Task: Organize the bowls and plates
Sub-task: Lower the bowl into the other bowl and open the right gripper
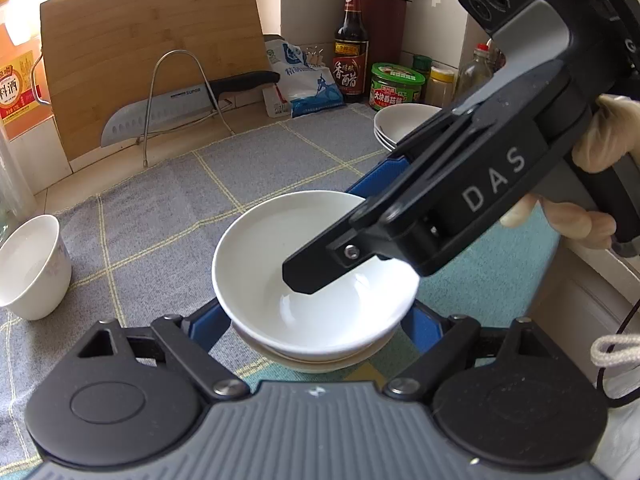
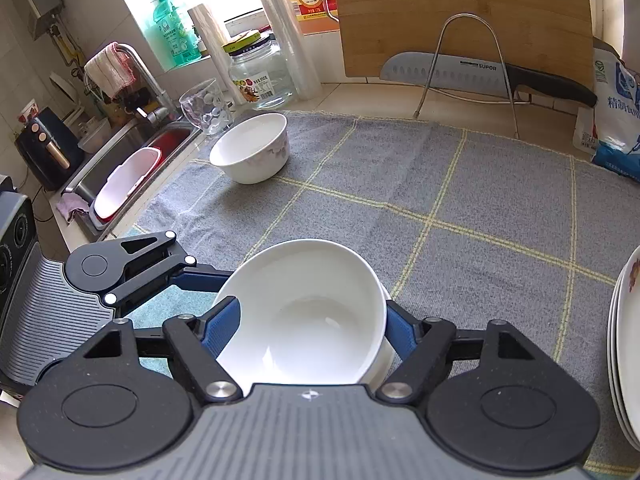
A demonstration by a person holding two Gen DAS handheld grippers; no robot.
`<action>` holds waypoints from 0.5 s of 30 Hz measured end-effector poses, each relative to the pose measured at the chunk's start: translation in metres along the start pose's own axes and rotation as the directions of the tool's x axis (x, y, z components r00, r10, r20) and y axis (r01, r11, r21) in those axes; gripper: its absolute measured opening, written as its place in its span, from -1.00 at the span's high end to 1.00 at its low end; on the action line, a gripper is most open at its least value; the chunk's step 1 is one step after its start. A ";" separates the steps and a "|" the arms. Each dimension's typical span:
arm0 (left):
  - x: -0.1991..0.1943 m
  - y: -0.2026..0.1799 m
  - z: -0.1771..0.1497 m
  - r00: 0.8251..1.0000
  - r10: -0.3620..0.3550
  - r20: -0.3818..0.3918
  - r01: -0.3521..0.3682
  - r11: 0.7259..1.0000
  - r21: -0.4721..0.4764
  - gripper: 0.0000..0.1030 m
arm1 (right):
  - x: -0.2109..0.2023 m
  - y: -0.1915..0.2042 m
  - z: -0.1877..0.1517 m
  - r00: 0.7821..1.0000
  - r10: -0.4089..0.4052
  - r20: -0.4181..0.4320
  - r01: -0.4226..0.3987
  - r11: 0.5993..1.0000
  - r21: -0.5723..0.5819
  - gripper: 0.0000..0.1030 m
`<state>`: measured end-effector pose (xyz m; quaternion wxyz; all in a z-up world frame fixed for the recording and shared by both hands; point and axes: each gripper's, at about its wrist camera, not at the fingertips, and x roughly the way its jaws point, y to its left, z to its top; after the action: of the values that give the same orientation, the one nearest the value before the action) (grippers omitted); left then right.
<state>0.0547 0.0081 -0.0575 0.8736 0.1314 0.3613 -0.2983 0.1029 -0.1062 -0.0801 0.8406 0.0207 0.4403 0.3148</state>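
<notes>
A white bowl (image 1: 280,248) (image 2: 304,312) sits slightly tilted on top of a stack of bowls (image 1: 312,364) over the teal mat. My left gripper (image 1: 316,304) has its blue fingers (image 1: 212,320) against both sides of the stack's lower bowl, with the tips hidden behind it. My right gripper (image 1: 326,240) (image 2: 310,320) comes in from the right, held by a gloved hand (image 1: 600,136). One of its fingers (image 1: 316,272) lies over the top bowl's inside. The other passes outside the far rim. Its jaws stand wide and pinch nothing.
A floral bowl (image 1: 32,268) (image 2: 252,148) stands on the grey checked cloth (image 2: 480,200). Stacked plates (image 1: 400,124) (image 2: 628,340) sit at the right. A knife on a wire rack (image 2: 472,72), a cutting board, bottles and jars line the back. The sink (image 2: 132,152) is far left.
</notes>
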 end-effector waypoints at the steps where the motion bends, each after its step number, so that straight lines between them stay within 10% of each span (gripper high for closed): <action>1: 0.000 0.000 0.000 1.000 0.001 -0.001 -0.001 1.000 0.001 -0.76 | 0.000 0.000 0.000 1.000 0.000 0.000 0.000 1.000 0.000 -0.59; 15: 0.003 0.002 -0.002 1.000 0.004 -0.005 -0.004 1.000 0.000 -0.80 | -0.002 0.003 -0.004 0.999 -0.005 0.038 0.005 1.000 -0.015 -1.00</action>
<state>0.0569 0.0095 -0.0608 0.8732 0.1330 0.3633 -0.2963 0.0974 -0.1062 -0.0800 0.8498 0.0194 0.4219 0.3154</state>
